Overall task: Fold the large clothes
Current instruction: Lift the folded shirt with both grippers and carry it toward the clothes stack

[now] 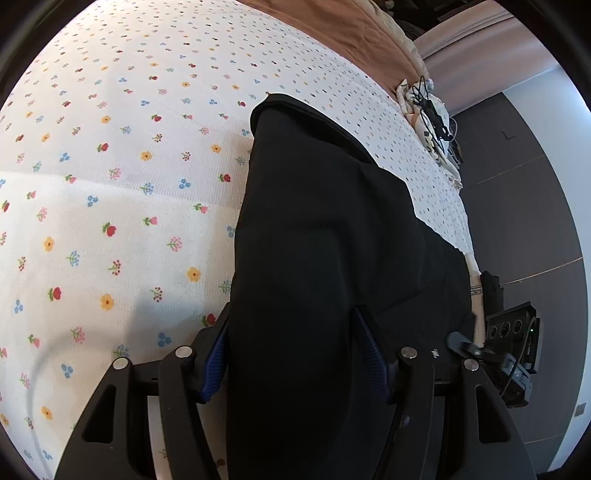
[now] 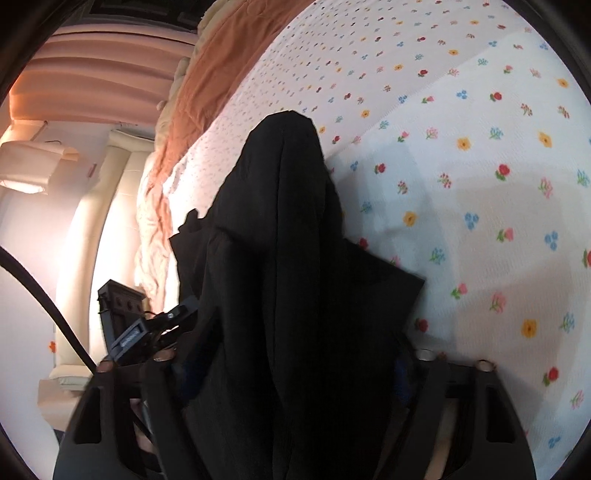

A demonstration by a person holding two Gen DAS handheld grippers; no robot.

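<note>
**Black garment gripped at both ends over a flowered bedsheet**

Seen from the left wrist: a black garment (image 1: pixel 317 236) running from 6 o'clock up toward 12, spread over a white sheet with small flowers (image 1: pixel 110 206). Left gripper (image 1: pixel 295 350) clamped on a thick fold of the cloth, the blue ribbed fingers (image 1: pixel 216 354) pressed against it on either side, jaws held partly apart by the bunched fabric. At 1 o'clock, a brown blanket (image 1: pixel 332 33) lying along the far edge of the bed. At 2 o'clock, a tangle of black cables (image 1: pixel 432 114) near the bed's edge. At 3 to 4 o'clock, dark floor (image 1: pixel 524 221) beyond the mattress, and the other gripper's black body at 4 o'clock.

Seen from the right wrist: the same garment (image 2: pixel 291 258) hanging in long vertical folds through the centre, from 6 o'clock up to about 12, with a flap jutting out toward 3 o'clock. Right gripper (image 2: pixel 295 373) buried in dark cloth; fingers barely visible, apparently closed on the fabric, though the fold hides the contact. Flowered sheet (image 2: pixel 461 184) filling 1 to 5 o'clock. Brown blanket (image 2: pixel 210 92) at 11 o'clock. Pale pink curtain (image 2: pixel 103 74) at 10 o'clock.
</note>
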